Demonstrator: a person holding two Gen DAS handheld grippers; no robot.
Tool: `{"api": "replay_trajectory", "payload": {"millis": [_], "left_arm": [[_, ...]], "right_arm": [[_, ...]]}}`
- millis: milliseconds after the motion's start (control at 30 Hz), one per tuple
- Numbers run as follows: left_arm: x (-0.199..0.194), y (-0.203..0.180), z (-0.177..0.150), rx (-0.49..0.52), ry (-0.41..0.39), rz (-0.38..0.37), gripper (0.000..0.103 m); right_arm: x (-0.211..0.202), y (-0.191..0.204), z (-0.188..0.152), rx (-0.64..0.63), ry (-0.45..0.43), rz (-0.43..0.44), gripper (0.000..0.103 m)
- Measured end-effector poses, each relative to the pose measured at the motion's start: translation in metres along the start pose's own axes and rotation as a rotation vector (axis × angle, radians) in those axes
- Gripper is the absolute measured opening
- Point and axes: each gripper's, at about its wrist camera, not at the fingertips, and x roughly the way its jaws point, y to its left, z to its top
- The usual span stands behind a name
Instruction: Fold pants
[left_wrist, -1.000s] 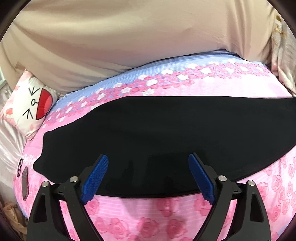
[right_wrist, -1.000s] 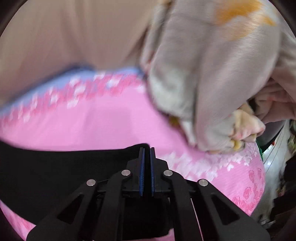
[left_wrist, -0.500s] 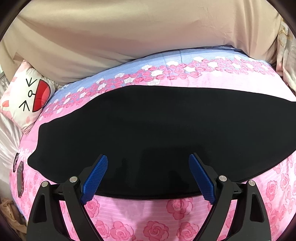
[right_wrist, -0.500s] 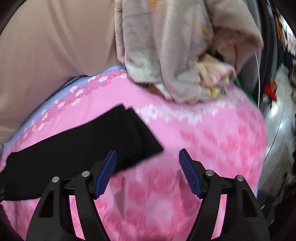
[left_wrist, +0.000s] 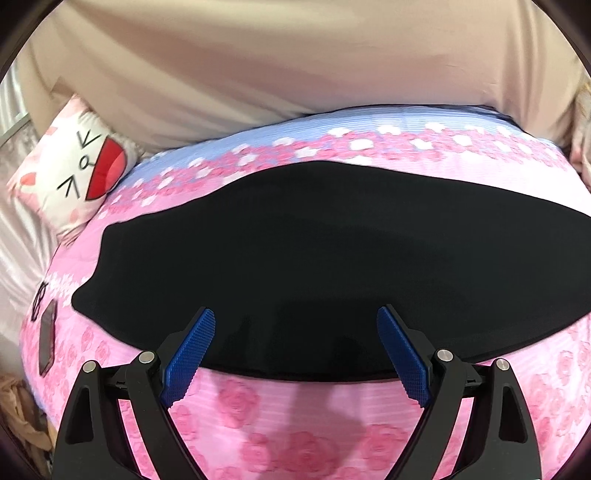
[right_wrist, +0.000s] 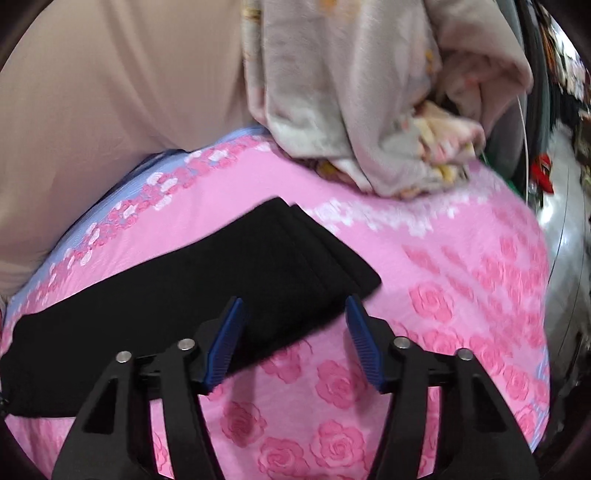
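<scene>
Black pants (left_wrist: 314, 266) lie flat across the pink rose-print bed (left_wrist: 295, 424), folded lengthwise with one leg on the other. My left gripper (left_wrist: 295, 325) is open and empty, its blue pads over the near edge of the pants. In the right wrist view the leg-end of the pants (right_wrist: 258, 266) lies flat, with two stacked hems showing at the end. My right gripper (right_wrist: 293, 314) is open and empty, just above the near corner of that end.
A cat-face pillow (left_wrist: 74, 166) sits at the bed's far left. A dark phone-like object (left_wrist: 47, 343) lies at the left edge. A crumpled beige blanket (right_wrist: 369, 92) is piled at the far right. A beige curtain (left_wrist: 277, 66) hangs behind the bed.
My right gripper was shut on the pant leg end a second ago; it opened, let go and drew back. My left gripper stayed open and shifted slightly over the near edge.
</scene>
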Motion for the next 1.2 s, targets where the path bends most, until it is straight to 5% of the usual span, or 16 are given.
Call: {"api": "replay_trajectory", "payload": {"millis": [167, 300, 433, 533, 667, 833, 967, 1067, 1200], "left_arm": [[0.003, 0.008, -0.001, -0.012, 0.007, -0.009, 0.087], [0.001, -0.001, 0.001, 0.018, -0.003, -0.024, 0.087], [-0.003, -0.011, 0.007, 0.037, -0.017, -0.044, 0.087], [-0.003, -0.02, 0.008, 0.048, -0.021, -0.059, 0.087], [0.001, -0.029, 0.007, 0.068, -0.005, -0.067, 0.087], [0.0, -0.031, 0.009, 0.067, -0.007, -0.076, 0.087], [-0.001, -0.029, 0.008, 0.059, -0.005, -0.079, 0.087], [-0.001, -0.023, 0.006, 0.052, -0.006, -0.064, 0.087], [-0.002, -0.014, 0.004, 0.028, -0.006, -0.067, 0.087]], "right_arm": [[0.028, -0.006, 0.012, 0.001, 0.041, -0.057, 0.056], [0.035, 0.011, 0.013, -0.08, 0.046, -0.085, 0.012], [0.014, 0.016, 0.029, -0.126, -0.038, -0.145, 0.011], [0.046, -0.009, 0.029, -0.084, 0.071, -0.135, 0.012], [0.033, -0.007, 0.028, -0.089, 0.054, -0.112, 0.022], [-0.005, 0.011, 0.028, -0.092, -0.05, -0.108, 0.023], [0.037, 0.009, 0.017, -0.13, 0.067, -0.168, 0.027], [0.014, 0.004, 0.018, -0.035, 0.022, -0.131, 0.028], [-0.019, 0.026, 0.008, -0.061, -0.041, -0.077, 0.028]]}}
